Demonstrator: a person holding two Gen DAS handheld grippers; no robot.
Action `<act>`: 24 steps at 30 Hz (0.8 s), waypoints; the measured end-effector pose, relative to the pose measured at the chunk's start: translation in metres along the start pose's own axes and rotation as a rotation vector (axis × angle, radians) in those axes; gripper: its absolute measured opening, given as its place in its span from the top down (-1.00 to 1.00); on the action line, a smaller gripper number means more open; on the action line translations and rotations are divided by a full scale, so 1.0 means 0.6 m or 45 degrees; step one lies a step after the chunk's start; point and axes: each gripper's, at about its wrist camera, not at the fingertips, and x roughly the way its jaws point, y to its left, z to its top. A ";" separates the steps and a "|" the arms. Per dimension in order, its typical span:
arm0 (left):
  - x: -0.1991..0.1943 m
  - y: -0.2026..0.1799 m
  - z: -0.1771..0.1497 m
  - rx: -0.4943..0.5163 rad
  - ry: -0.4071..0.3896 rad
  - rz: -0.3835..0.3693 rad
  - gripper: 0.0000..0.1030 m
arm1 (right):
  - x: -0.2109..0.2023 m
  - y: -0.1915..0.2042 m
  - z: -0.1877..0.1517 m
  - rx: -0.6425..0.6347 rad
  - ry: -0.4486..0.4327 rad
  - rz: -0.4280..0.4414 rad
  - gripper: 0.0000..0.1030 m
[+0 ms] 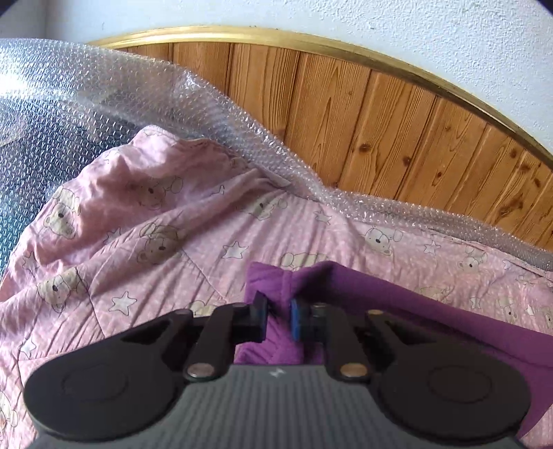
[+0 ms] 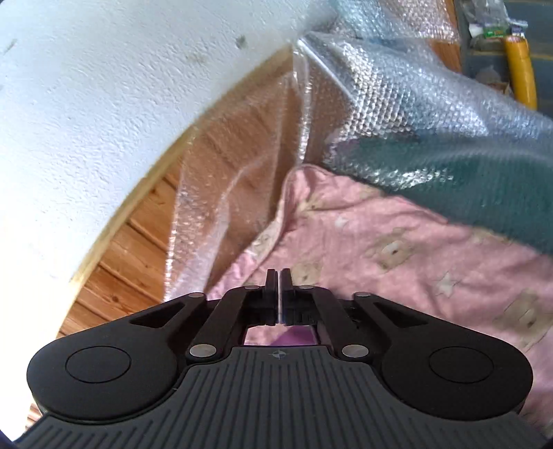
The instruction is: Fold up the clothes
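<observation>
The purple garment (image 1: 397, 304) lies on the pink blanket (image 1: 166, 248), directly ahead of and under the left hand-held gripper (image 1: 278, 317). A raised fold of the purple cloth stands in the gap between that gripper's blue-padded fingers (image 1: 295, 319), which are a little apart; whether they pinch the fold cannot be told. The rest of the garment spreads off to the right of the left hand-held gripper.

The right hand-held gripper (image 2: 278, 297) has its fingers drawn together, with only a thin slit between them. A small patch of purple cloth (image 2: 293, 336) shows just beneath them, near the gripper's body; whether anything is caught in the slit cannot be told.

The blanket, printed with teddy bears and stars, is rumpled to the left of the left hand-held gripper. Beyond it, bubble wrap (image 1: 86, 89) drapes over a dark shape, and further ahead stands a wooden headboard (image 1: 397, 131) with a gold edge against a white wall (image 1: 380, 20). The right wrist view is blurred.
</observation>
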 end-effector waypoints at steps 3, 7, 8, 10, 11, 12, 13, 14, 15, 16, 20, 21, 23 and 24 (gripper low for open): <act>0.006 -0.003 -0.007 -0.020 0.009 0.006 0.76 | 0.044 -0.056 -0.028 0.119 0.115 -0.114 -0.21; 0.005 -0.009 -0.007 -0.003 0.019 0.011 0.77 | 0.106 -0.103 -0.087 0.166 0.133 -0.188 -0.25; 0.003 -0.009 -0.006 0.001 0.020 0.012 0.77 | 0.108 -0.100 -0.093 0.152 0.084 -0.134 -0.23; 0.000 -0.008 -0.005 0.006 0.023 0.014 0.77 | 0.119 -0.090 -0.095 0.155 0.106 -0.030 0.31; -0.001 -0.007 -0.005 0.005 0.024 0.015 0.77 | 0.120 -0.081 -0.094 0.124 0.112 -0.036 1.00; -0.004 -0.007 -0.004 0.003 0.018 0.013 0.77 | 0.122 -0.071 -0.094 0.093 0.118 -0.041 1.00; -0.008 -0.008 -0.003 0.006 0.008 0.010 0.77 | 0.109 -0.060 -0.088 0.080 0.095 -0.037 1.00; -0.013 -0.008 -0.002 0.008 -0.003 0.006 0.77 | 0.087 -0.050 -0.078 0.079 0.053 -0.026 1.00; -0.018 -0.007 0.001 -0.001 -0.016 -0.004 0.77 | 0.066 -0.036 -0.063 0.079 0.017 -0.008 1.00; -0.021 -0.004 0.004 -0.014 -0.029 -0.013 0.77 | 0.046 -0.021 -0.044 0.078 -0.015 0.017 1.00; 0.015 0.005 0.027 -0.072 -0.035 -0.006 0.77 | 0.009 0.052 0.031 0.045 -0.093 0.055 1.00; 0.043 0.003 0.029 -0.081 0.000 0.026 0.77 | 0.028 0.073 0.046 0.029 -0.083 0.032 1.00; 0.098 0.001 0.033 -0.101 0.069 0.092 0.76 | 0.105 0.108 0.062 0.012 -0.021 -0.052 1.00; 0.124 -0.001 0.034 -0.110 0.102 0.125 0.76 | 0.147 0.125 0.068 0.004 0.013 -0.097 1.00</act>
